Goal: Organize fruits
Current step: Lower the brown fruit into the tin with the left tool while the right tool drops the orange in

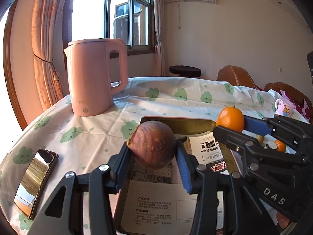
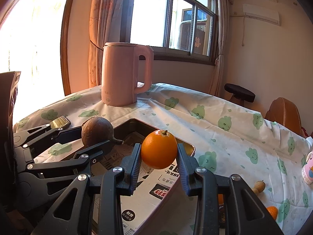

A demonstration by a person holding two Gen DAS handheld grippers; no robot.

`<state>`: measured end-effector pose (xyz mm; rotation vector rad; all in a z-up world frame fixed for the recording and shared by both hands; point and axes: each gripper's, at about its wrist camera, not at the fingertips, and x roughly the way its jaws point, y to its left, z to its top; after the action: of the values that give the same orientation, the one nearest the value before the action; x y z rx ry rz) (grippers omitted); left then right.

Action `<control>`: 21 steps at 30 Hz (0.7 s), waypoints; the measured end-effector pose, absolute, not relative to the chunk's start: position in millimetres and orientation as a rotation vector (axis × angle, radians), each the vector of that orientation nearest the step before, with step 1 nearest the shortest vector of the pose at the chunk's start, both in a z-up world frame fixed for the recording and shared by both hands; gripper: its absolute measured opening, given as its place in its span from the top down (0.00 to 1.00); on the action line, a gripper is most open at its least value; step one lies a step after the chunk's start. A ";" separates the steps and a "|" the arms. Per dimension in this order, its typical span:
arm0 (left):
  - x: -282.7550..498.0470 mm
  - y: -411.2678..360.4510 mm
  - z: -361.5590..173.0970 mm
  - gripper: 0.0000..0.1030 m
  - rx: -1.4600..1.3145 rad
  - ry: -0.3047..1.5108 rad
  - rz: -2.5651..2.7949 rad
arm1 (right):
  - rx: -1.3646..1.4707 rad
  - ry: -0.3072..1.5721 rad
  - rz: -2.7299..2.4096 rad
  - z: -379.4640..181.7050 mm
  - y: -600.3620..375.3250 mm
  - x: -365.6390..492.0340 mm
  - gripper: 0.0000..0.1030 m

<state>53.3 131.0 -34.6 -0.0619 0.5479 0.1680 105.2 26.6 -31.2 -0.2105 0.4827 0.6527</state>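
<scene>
My left gripper point(image 1: 154, 156) is shut on a brownish-red round fruit point(image 1: 153, 145) and holds it above a metal tray point(image 1: 176, 122) lined with printed paper. My right gripper point(image 2: 158, 157) is shut on an orange point(image 2: 158, 148) and holds it over the tray's far right part point(image 2: 192, 149). In the left wrist view the orange point(image 1: 230, 118) and the right gripper point(image 1: 232, 126) show at the right. In the right wrist view the brown fruit point(image 2: 96, 131) and the left gripper point(image 2: 97, 137) show at the left.
A pink kettle point(image 1: 93, 76) stands at the back of the table. A phone point(image 1: 36, 182) lies left of the tray. A small orange point(image 2: 272, 211) and small tan fruits point(image 2: 258, 186) lie right of the tray. A pink mug point(image 1: 284, 106) stands far right. Chairs stand behind.
</scene>
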 end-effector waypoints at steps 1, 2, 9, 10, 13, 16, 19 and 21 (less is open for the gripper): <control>54.0 131.8 -35.3 0.54 -0.063 0.552 0.169 | -0.209 0.486 0.653 -32.2 27.1 105.8 0.64; 54.5 132.6 -35.8 0.54 -0.064 0.554 0.168 | -0.208 0.490 0.653 -33.2 27.4 106.3 0.64; 58.3 136.6 -41.6 0.54 -0.062 0.586 0.177 | -0.213 0.526 0.664 -42.0 33.4 111.0 0.64; 58.9 137.9 -42.3 0.54 -0.068 0.592 0.177 | -0.216 0.536 0.666 -43.7 34.5 112.0 0.64; 60.0 141.2 -43.6 0.54 -0.077 0.602 0.178 | -0.212 0.595 0.695 -50.6 37.0 117.2 0.64; 59.7 139.4 -43.4 0.54 -0.065 0.603 0.179 | -0.223 0.623 0.703 -57.2 39.7 117.6 0.62; 57.3 135.6 -41.5 0.52 -0.044 0.591 0.187 | -0.222 0.627 0.682 -57.3 36.0 116.5 0.54; 51.4 132.1 -37.5 0.46 -0.050 0.566 0.181 | -0.225 0.617 0.653 -54.1 27.5 114.2 0.43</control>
<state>51.4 132.1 -37.5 -0.0499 0.5663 0.1814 114.2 27.5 -54.1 -0.2252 0.6167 0.6526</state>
